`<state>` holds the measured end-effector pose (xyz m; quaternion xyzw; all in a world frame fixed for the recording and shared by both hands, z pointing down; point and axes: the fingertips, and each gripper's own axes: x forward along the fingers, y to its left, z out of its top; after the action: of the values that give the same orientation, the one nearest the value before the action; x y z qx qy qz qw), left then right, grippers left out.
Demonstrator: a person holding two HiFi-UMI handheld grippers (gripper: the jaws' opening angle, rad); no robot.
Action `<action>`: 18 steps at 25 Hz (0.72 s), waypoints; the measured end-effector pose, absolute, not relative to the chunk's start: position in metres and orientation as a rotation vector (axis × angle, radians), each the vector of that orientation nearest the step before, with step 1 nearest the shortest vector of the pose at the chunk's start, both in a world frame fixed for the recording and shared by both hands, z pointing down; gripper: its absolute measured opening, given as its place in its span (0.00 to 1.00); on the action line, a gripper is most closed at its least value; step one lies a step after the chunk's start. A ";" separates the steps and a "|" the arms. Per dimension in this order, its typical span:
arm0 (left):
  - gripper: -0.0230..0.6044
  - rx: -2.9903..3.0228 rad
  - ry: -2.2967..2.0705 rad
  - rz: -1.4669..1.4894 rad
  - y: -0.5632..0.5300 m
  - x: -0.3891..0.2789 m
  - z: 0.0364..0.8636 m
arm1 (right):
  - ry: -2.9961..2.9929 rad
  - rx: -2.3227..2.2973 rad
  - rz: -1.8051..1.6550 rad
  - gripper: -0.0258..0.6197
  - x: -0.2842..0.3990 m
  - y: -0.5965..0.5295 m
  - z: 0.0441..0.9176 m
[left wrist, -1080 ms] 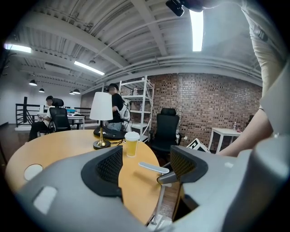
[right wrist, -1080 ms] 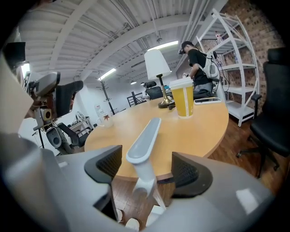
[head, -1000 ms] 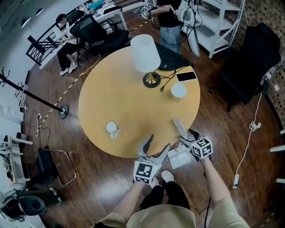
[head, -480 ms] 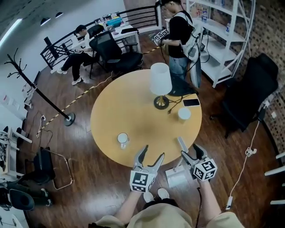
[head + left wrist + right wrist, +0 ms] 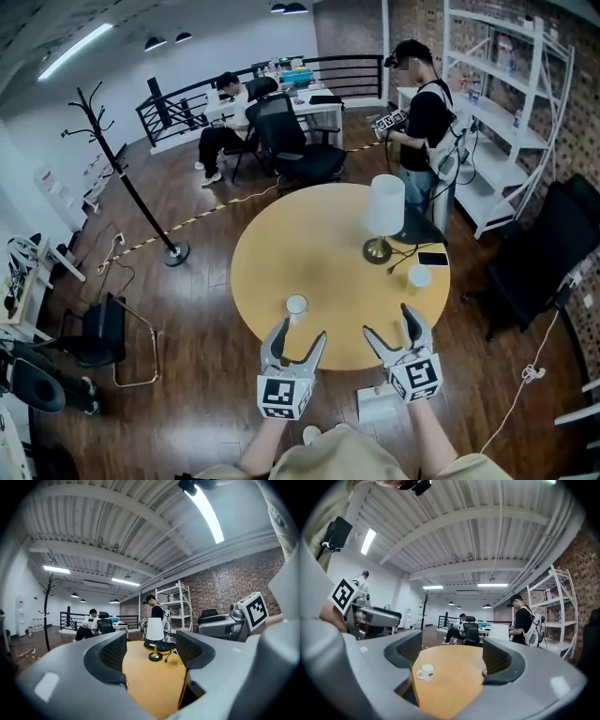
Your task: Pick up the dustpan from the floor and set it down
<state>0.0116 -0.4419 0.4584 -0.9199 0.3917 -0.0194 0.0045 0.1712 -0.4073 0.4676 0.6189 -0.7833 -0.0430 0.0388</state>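
The right gripper (image 5: 388, 321) has just been opening its jaws and nothing stands between them, while the left gripper (image 5: 301, 330) also shows a gap between its jaws and holds nothing. Both point level across the near edge of the round table (image 5: 281, 253), toward the mug (image 5: 296, 305), which I take for an idle carrying pose, not a reach. The pale thing on the floor just off that near edge, under the right gripper, is probably the dustpan (image 5: 377, 405), half hidden, lying free of both.
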 end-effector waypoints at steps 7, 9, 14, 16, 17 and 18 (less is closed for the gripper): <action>0.55 -2.698 1.488 -0.027 -0.446 -0.072 0.439 | -2.571 1.926 -0.074 0.66 0.110 -0.418 0.441; 0.55 -2.639 1.549 -0.051 -0.443 -0.096 0.442 | -2.609 1.941 -0.045 0.66 0.096 -0.418 0.439; 0.55 -2.574 1.634 -0.050 -0.446 -0.133 0.445 | -2.642 1.905 -0.013 0.66 0.070 -0.426 0.444; 0.55 -2.563 1.666 -0.033 -0.445 -0.143 0.441 | -2.652 1.882 0.030 0.66 0.061 -0.427 0.450; 0.55 -2.555 1.684 -0.023 -0.445 -0.149 0.440 | -2.661 1.869 0.051 0.66 0.057 -0.427 0.453; 0.55 -2.544 1.702 -0.013 -0.444 -0.155 0.438 | -2.672 1.854 0.064 0.66 0.051 -0.428 0.454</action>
<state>-0.1547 -0.4437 0.4378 -0.8305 0.5555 -0.0043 0.0405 0.0514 -0.4279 0.4542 0.5691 -0.8201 0.0198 -0.0558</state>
